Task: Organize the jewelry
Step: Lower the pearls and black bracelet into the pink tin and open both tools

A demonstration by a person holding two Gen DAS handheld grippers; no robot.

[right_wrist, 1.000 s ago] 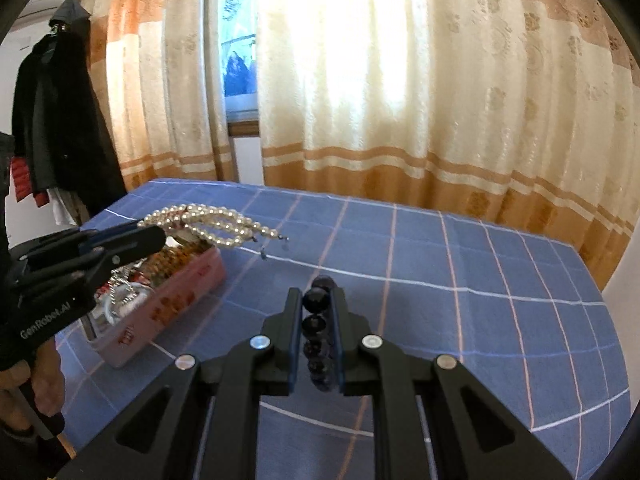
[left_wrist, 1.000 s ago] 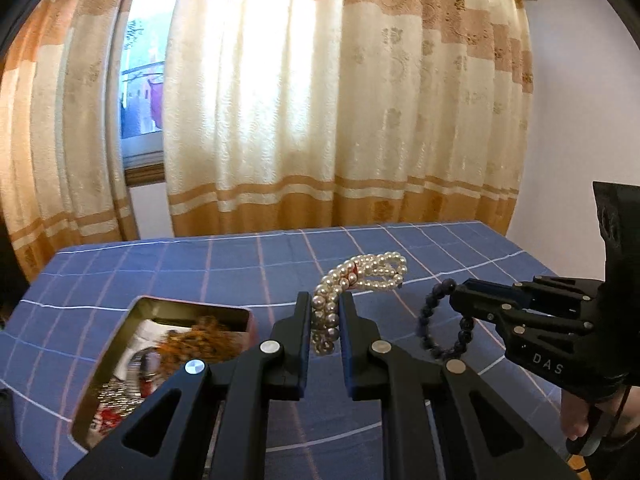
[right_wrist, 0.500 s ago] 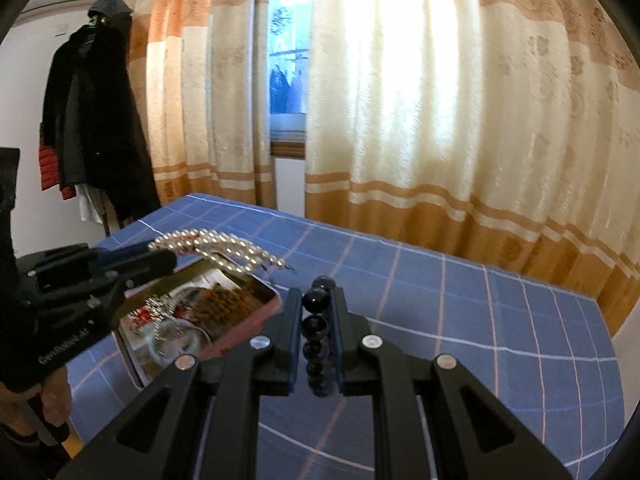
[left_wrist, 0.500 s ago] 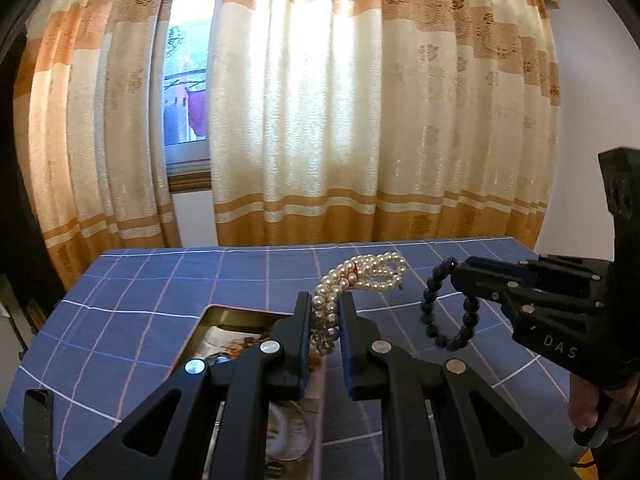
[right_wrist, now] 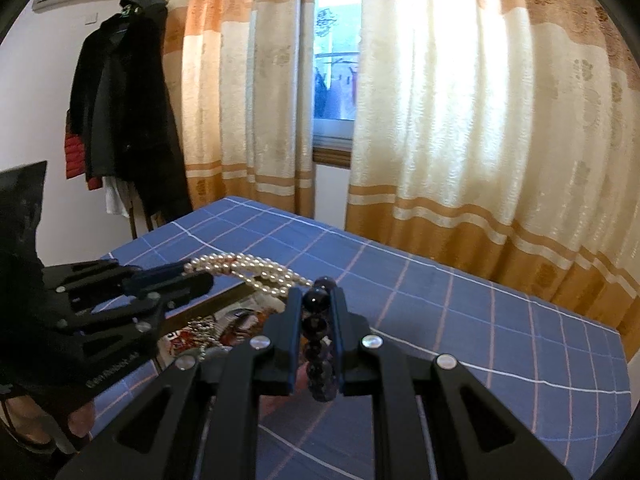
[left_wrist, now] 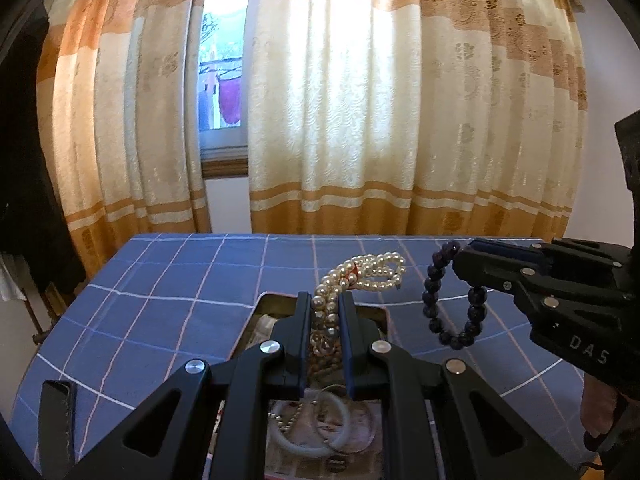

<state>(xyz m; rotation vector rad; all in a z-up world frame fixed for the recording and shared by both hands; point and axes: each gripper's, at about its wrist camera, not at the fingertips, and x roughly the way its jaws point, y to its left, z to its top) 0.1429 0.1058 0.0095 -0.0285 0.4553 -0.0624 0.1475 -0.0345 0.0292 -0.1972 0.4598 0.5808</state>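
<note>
My left tongs (left_wrist: pixel 325 308) are nearly closed, pinching a bundle of pearl strands (left_wrist: pixel 362 276) that rises from between the pads and loops out past the tips. They hang above an open tin (left_wrist: pixel 382 314) sitting on the counter (left_wrist: pixel 168 280), which is covered in a blue checked cloth; the tin lies nearer the counter's left edge than its right. Inside the tin I can make out pale bangles (left_wrist: pixel 320 424) and a tangle of other pieces too jumbled to sort by eye.

My right tongs (right_wrist: pixel 316 300) are likewise drawn in tight, clamped on a dark beaded bracelet (right_wrist: pixel 316 326). In the left wrist view that bracelet (left_wrist: pixel 452 296) dangles as a ring from the tips of the right tongs (left_wrist: pixel 460 258), clear of the cloth and just beside the tin's right edge, with the pearls close by but apart. Striped curtains (left_wrist: pixel 360 120) hang behind the counter's far edge.
</note>
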